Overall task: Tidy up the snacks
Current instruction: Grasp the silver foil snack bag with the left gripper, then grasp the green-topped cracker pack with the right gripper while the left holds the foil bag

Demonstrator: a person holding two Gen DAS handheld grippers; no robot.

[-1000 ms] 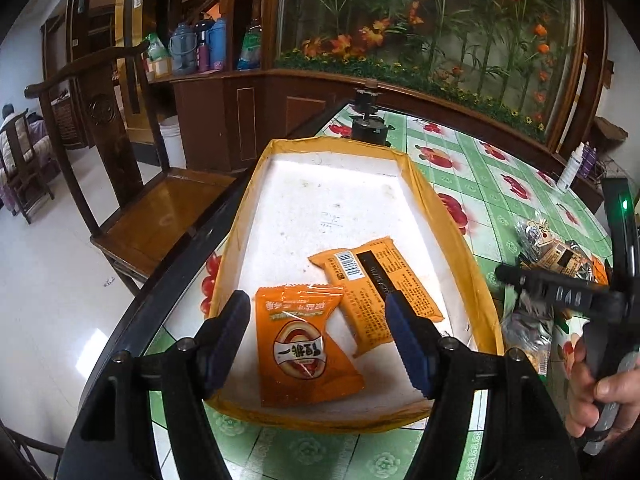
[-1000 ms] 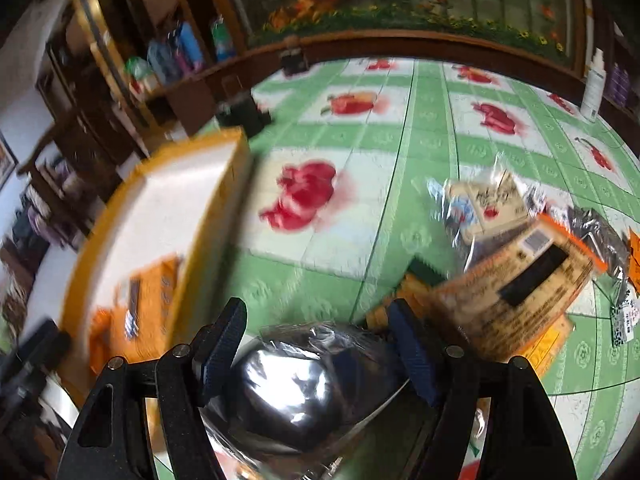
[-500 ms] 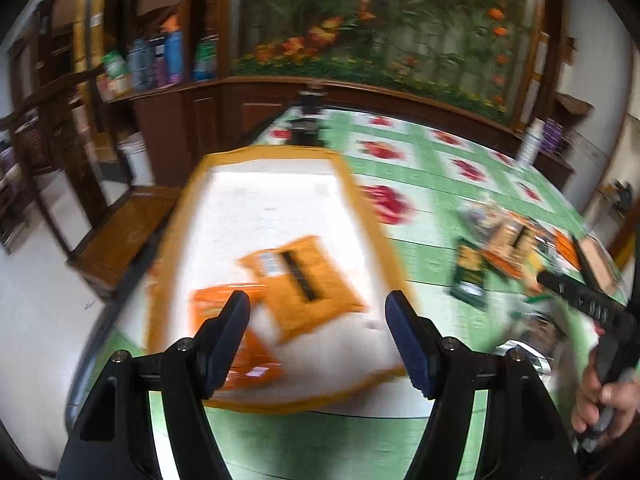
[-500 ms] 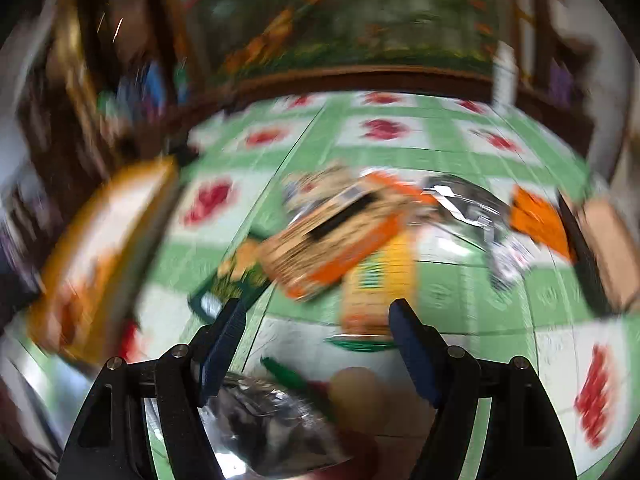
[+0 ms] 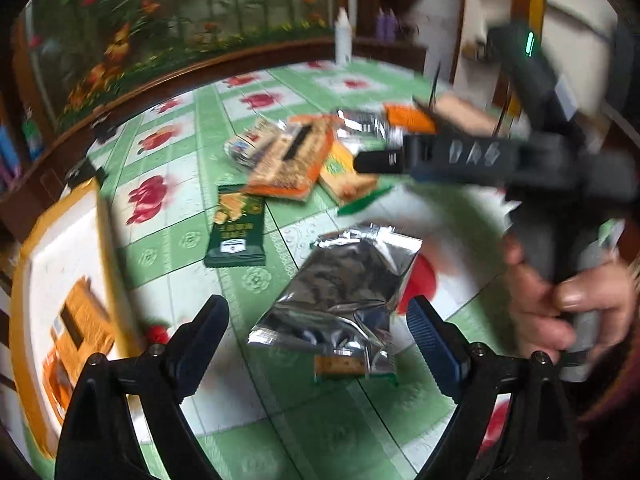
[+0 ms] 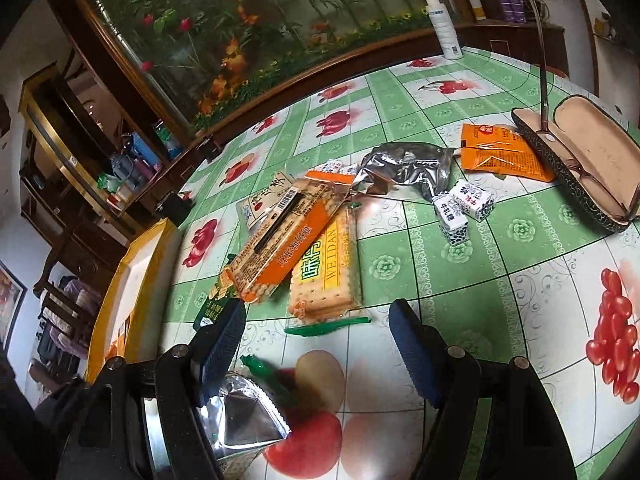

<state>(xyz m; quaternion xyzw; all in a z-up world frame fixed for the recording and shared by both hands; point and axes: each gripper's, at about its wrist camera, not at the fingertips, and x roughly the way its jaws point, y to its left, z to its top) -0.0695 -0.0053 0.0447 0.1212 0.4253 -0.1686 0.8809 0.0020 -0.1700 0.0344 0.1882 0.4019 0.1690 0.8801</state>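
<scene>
- Silver foil snack pouch (image 5: 348, 280) lies flat on your green fruit-patterned surface (image 5: 168, 248), straight ahead of your left claw (image 5: 316, 332), whose blue-padded fingers stand spread wide to either side of it, gripping nothing.
- Your right claw (image 6: 316, 340) is likewise released and holds nothing; one corner of that foil pouch (image 6: 248, 420) shows just under its left finger.
- Beyond the right claw sits the snack pile: an orange-wrapped cracker pack (image 6: 280, 240) resting across a yellow cracker pack (image 6: 326, 276), with a dark green biscuit packet (image 6: 214, 304) at their left.
- Further back lie a crumpled silver wrapper (image 6: 404, 168), small blue-and-white milk candies (image 6: 460, 208) and an orange sachet (image 6: 500, 152) beside an open glasses case (image 6: 588, 168).
- Your yellow-rimmed white tray (image 5: 28, 240) sits at the left, with orange packets (image 5: 76, 328) inside.
</scene>
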